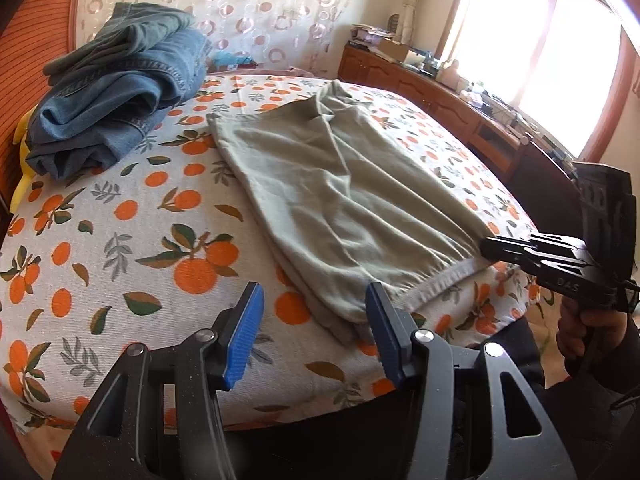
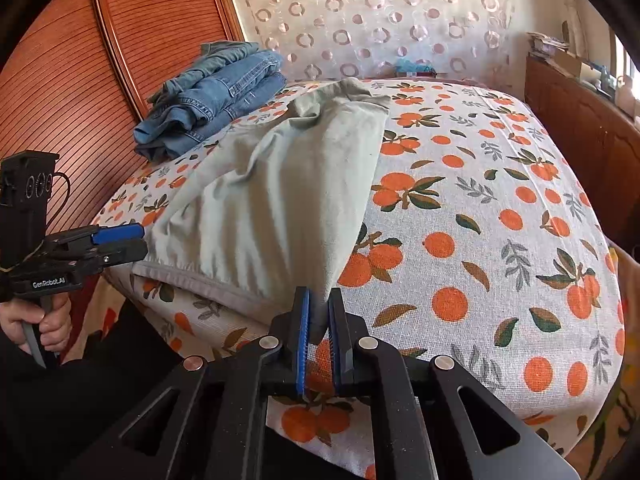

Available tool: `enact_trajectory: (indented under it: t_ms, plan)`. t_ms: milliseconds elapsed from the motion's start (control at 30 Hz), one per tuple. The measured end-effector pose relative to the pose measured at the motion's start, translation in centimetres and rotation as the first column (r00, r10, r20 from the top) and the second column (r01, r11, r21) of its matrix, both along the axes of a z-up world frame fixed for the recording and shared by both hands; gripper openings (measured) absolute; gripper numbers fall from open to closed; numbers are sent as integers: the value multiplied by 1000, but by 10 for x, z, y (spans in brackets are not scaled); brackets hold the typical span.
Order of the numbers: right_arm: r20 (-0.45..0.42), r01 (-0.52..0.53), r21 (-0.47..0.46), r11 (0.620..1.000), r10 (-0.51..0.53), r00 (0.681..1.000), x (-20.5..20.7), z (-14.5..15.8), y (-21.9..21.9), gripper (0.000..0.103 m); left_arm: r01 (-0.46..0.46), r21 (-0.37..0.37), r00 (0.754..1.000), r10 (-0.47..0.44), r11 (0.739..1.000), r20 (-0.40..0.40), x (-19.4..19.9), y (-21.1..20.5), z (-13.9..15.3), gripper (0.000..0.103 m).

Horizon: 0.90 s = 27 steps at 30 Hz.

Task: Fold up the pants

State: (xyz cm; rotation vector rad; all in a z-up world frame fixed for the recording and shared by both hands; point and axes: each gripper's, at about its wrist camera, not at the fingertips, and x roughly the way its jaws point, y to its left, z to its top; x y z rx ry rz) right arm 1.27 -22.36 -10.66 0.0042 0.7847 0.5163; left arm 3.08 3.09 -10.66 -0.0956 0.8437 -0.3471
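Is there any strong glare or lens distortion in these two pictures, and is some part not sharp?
Left wrist view: the window is blown out white, and the bed bulges from fisheye curve. Right wrist view: light is even, only a thin glare strip at the right edge; dark lens rim in the corners. In both views the pale green pants look sharp.

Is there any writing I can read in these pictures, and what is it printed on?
"GenRobot.AI": on the side of the left tool, seen from the right wrist.
"DAS": on the body of the right tool, seen from the left wrist; perhaps only part of a word.
Papers on the wooden cabinet: too small to read.
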Motion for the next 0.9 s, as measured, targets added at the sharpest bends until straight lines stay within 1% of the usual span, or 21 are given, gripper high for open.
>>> enact_trajectory:
  t_ms: [133, 200, 267, 333, 400, 467, 567, 633, 667, 700, 833, 900]
  plan:
    - [-3, -2, 3, 1000, 2, 1000, 0, -1, -3, 8, 0, 11, 1000, 0, 1000, 13, 5, -3, 5, 54]
    - [-4, 5, -6, 1000, -5, 1000, 1, 0, -4, 16, 1, 21, 1000, -1, 1000, 27, 10, -4, 9, 54]
    - [-3, 14, -11, 1000, -14, 1000, 2, 1, -6, 18, -5, 33, 999, 3, 999, 42, 19, -3, 13, 54]
    - [3, 19, -7, 1000, -19, 1000, 3, 3, -9, 20, -11, 45, 999, 8, 999, 53, 30, -1, 16, 54]
    - [18, 35, -19, 999, -35, 999, 3, 7, -12, 25, -22, 61, 998, 18, 998, 65, 44, 1, 19, 54]
    - [36, 58, -24, 998, -57, 998, 5, 11, -16, 27, -35, 76, 997, 30, 996, 76, 61, 5, 20, 54]
    - [53, 91, -23, 996, -89, 995, 13, 16, -20, 32, -39, 91, 997, 32, 995, 75, 88, 11, 19, 54]
    - [72, 99, -27, 995, -97, 993, 18, 19, -19, 34, -45, 107, 997, 37, 993, 72, 106, 13, 18, 46]
    - [83, 98, -28, 995, -95, 992, 22, 20, -17, 36, -50, 115, 997, 42, 992, 67, 116, 14, 17, 46]
    - [88, 95, -29, 995, -92, 992, 26, 20, -14, 38, -56, 121, 997, 49, 991, 62, 125, 16, 16, 42]
    - [113, 62, -38, 997, -57, 992, 45, 17, 6, 42, -55, 139, 997, 48, 989, 56, 152, 17, 14, 36]
    - [114, 53, -51, 997, -47, 992, 56, 14, 18, 44, -58, 149, 998, 51, 987, 46, 165, 16, 10, 34]
